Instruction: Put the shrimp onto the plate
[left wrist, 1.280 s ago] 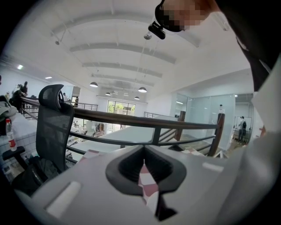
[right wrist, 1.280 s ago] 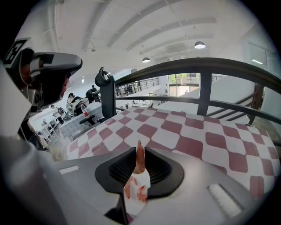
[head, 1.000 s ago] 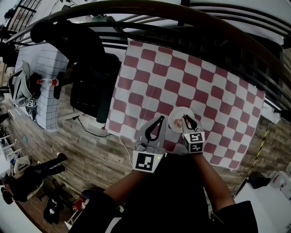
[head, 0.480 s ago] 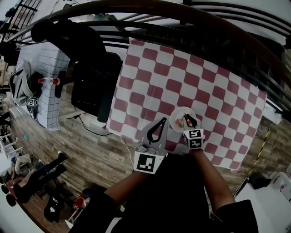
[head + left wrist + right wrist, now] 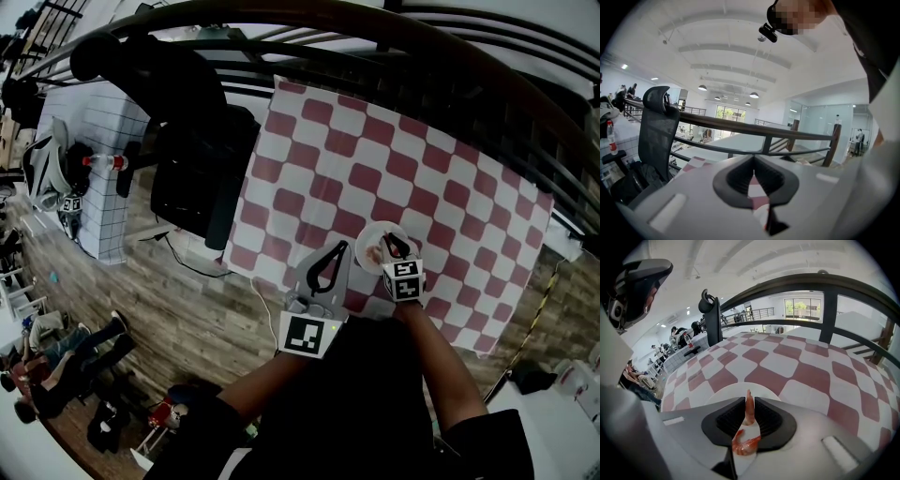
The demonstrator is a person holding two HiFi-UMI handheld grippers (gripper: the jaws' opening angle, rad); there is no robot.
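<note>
The right gripper (image 5: 749, 405) pinches a glossy, curled orange shrimp (image 5: 746, 442) in its ribbed black jaws, over the round white plate (image 5: 723, 393) near the checked cloth's (image 5: 811, 366) front edge. The left gripper (image 5: 752, 161), jaws together on nothing, hangs beside the plate.

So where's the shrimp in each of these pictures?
Head view: shrimp right of centre, at the right gripper's tips over the white plate.
Left gripper view: not in it.
Right gripper view: bottom centre, pinched between the jaws.
Shared landmark: the red-and-white checked cloth.
</note>
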